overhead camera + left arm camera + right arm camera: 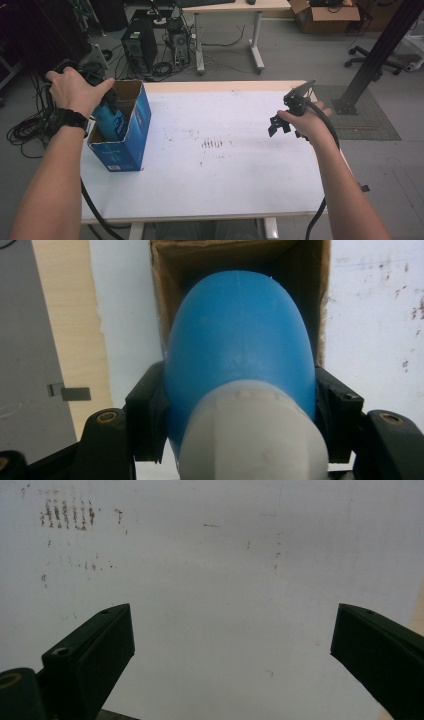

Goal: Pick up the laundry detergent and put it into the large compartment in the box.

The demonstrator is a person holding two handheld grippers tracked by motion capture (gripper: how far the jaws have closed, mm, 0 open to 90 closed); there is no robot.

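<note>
Even, soft overhead light fills the room, and the white table (215, 160) reads bright with only faint shadows. The far left corner falls dim. In the left gripper view the blue bottle (240, 340) sits close and soft-focused, its white cap (252, 440) blurred.

Blue box (125, 132) blocks the left; table (225, 165) elsewhere open.

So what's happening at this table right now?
A person works with a claw in each hand. The left claw is shut on a blue bottle with a white cap, holding it at the open top of a blue cardboard box standing at the table's left edge. Whether the bottle is going in or coming out cannot be told. The right claw is open and empty above the white table.
</note>
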